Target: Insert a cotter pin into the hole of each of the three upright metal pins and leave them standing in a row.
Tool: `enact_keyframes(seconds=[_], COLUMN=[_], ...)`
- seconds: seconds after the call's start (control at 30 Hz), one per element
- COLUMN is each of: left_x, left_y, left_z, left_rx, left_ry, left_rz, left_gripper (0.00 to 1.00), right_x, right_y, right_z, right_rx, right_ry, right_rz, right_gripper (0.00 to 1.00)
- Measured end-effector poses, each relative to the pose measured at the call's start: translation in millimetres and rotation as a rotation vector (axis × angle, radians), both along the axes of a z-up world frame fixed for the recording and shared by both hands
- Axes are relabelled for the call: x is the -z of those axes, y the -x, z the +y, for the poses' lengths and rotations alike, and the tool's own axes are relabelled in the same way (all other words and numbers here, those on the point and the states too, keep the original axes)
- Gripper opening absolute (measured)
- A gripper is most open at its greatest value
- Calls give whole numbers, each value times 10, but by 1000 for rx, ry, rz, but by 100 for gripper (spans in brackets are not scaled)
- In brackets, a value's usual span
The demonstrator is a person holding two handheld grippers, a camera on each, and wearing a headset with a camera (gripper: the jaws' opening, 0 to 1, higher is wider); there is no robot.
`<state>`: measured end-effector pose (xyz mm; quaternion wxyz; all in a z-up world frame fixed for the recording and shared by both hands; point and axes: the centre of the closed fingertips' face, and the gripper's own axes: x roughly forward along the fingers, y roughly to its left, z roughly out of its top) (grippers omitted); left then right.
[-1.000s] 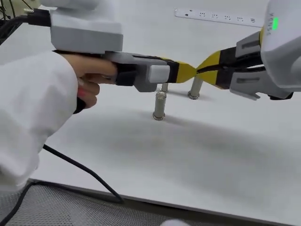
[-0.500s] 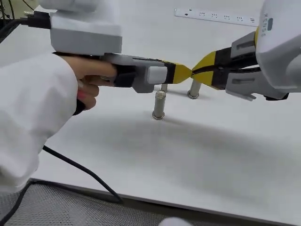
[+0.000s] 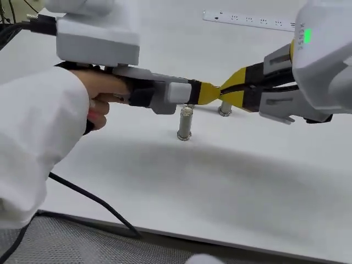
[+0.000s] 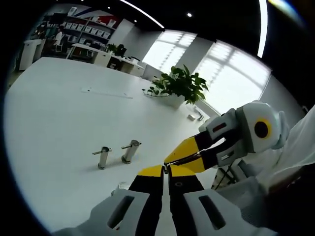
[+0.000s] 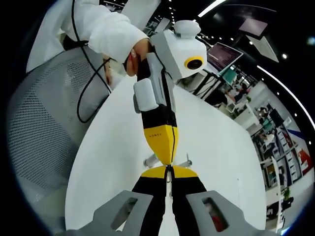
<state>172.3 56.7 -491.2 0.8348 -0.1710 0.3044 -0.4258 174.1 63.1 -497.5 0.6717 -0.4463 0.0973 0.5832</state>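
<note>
Two sets of yellow jaws meet nose to nose, so I judge the step in hand to be a handover of a cotter pin between my grippers before it goes into a hole. To do it well, I would keep both wrists level. I would let the receiving jaws bite fully before the giving jaws loosen, and take the piece near one end so the other end stays free to enter the hole.

My left gripper [image 3: 214, 92] has its jaws pressed together, and so does my right gripper [image 3: 229, 92]. Their tips touch in the air above the table [image 3: 220, 181]. In the right gripper view a thin sliver [image 5: 169, 175] shows at the tips, too small to name, and I cannot tell which gripper has it.

Just below the tips stands the nearest metal pin [image 3: 186, 122], upright, with no crosspiece that I can see. A second pin [image 3: 224, 108] stands behind it. In the left gripper view two upright pins [image 4: 103, 156] [image 4: 130, 150] stand side by side, each with a crosspiece [image 4: 102, 151] near its top.
</note>
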Motion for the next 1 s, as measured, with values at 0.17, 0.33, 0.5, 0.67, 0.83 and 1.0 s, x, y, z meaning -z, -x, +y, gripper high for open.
enact_keyframes(seconds=[0.17, 0.33, 0.5, 0.67, 0.83, 1.0], left_x=[17, 33, 47, 64, -2, -50], left_y=[18, 53, 48, 54, 56, 58], left_z=[11, 27, 70, 133, 168, 166], left_rx=[5, 23, 10, 13, 22, 74], left_ry=[-7, -29, -33, -64, -85, -143], left_rz=[-5, -16, -13, -34, -77, -168], left_gripper=[0, 0, 0, 0, 0, 0], right_x=[18, 40, 50, 98, 146, 159], right_y=[37, 69, 104, 54, 44, 35], right_z=[5, 26, 45, -34, -105, -144], right_rx=[-3, 21, 23, 55, 106, 134], right_ry=[0, -21, -34, -30, -63, -105], right_rz=[20, 89, 136, 181, 290, 393], right_gripper=[0, 0, 25, 25, 26, 27])
